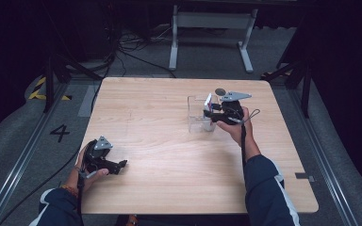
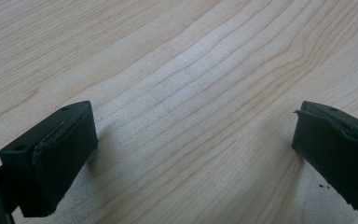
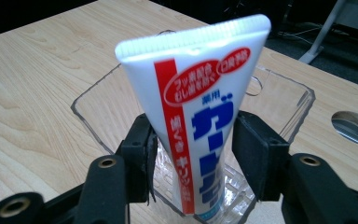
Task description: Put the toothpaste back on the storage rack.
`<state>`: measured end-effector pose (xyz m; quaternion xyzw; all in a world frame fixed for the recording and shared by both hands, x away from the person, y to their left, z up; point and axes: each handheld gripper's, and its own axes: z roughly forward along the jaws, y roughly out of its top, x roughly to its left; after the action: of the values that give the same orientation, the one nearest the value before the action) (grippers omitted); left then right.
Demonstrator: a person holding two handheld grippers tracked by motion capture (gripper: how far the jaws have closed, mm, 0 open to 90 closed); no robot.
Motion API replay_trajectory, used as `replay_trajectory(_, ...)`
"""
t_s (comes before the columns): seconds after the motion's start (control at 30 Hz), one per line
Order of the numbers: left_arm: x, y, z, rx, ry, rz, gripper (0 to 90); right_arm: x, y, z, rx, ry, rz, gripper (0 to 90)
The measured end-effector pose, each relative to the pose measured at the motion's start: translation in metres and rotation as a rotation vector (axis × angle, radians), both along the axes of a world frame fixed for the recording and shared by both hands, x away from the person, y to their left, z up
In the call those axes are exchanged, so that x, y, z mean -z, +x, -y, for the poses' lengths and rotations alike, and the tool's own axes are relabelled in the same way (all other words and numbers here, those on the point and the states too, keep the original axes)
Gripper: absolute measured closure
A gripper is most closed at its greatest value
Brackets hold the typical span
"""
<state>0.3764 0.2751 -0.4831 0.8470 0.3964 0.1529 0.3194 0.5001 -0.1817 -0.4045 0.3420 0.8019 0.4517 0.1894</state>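
On table (image 1: 169, 155), right tool (image 3: 191, 149) clamped on toothpaste tube (image 3: 200, 121) standing in clear box (image 3: 289, 107), left tool (image 2: 191, 154) wide open, holding nothing, low over wood

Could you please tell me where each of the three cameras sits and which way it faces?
High view: above the person's side, looking forward and down on the table; both forearms and tongs show.
Left gripper view: on the left tongs, facing bare wood between open jaws.
Right gripper view: on the right tongs, facing the toothpaste tube in a clear container.
High and right gripper views share tube and container.
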Motion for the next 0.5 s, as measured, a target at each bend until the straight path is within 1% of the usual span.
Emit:
replay_trajectory(0.17, 0.0, 0.0, 0.0, 0.0, 0.0, 0.0, 0.4, -0.0008, -0.0006, 0.0002, -0.002, -0.001, -0.003, 48.4)
replay_trajectory(0.23, 0.0, 0.0, 0.0, 0.0, 0.0, 0.0, 0.4, -0.0017, -0.0016, -0.0003, 0.003, 0.009, -0.006, 44.4)
replay_trajectory(0.43, 0.0, 0.0, 0.0, 0.0, 0.0, 0.0, 0.4, -0.0061, -0.0056, -0.0023, 0.013, -0.028, 0.005, 38.2)
replay_trajectory(0.5, 0.0, 0.0, 0.0, 0.0, 0.0, 0.0, 0.4, -0.0085, -0.008, -0.0027, 0.017, -0.032, 0.012, 35.8)
